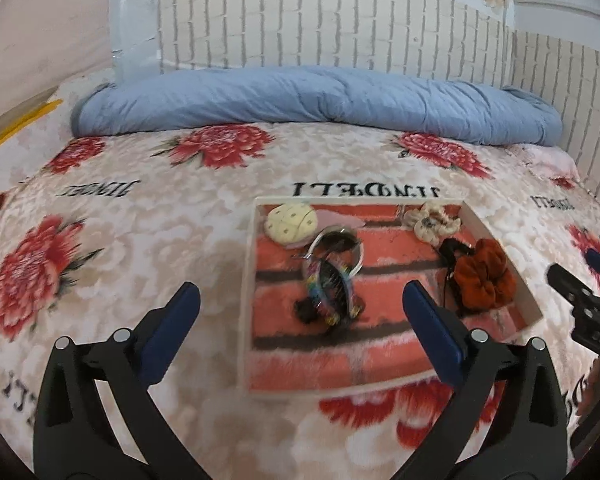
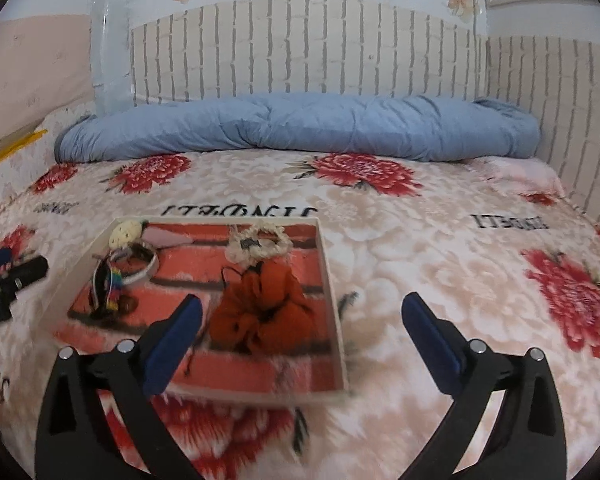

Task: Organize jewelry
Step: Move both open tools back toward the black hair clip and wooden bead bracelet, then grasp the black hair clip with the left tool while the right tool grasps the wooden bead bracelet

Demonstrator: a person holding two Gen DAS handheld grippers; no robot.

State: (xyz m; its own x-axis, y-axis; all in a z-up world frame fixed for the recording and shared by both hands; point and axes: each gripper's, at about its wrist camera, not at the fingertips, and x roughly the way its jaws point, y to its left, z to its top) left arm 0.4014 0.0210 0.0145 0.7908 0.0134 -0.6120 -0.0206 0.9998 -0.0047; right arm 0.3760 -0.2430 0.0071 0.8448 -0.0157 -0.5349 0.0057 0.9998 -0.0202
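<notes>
Jaws: both grippers stand spread wide, nothing between the blue pads.
Left gripper (image 1: 300, 304): hovers above the near half of the tray, its right pad over the tray floor, its left pad over the blanket.
Right gripper (image 2: 300, 312): hovers at the tray's right wall, left pad above the tray floor, right pad above the blanket.
Tray (image 1: 249, 280): shallow, pale-walled, red brick-pattern floor, lying on the floral blanket (image 1: 140, 240).
Jewelry: rust-orange scrunchie (image 1: 486, 276) at the right side; cream scrunchie (image 1: 434, 220) at the far right corner; cream ladybug-shaped piece (image 1: 290, 222) at the far left corner; a bangle (image 1: 338, 246) and a multicolored hair clip (image 1: 332, 286) overlapping near the middle.
Background: blue rolled duvet (image 1: 320, 100) along the far edge of the bed.
</notes>
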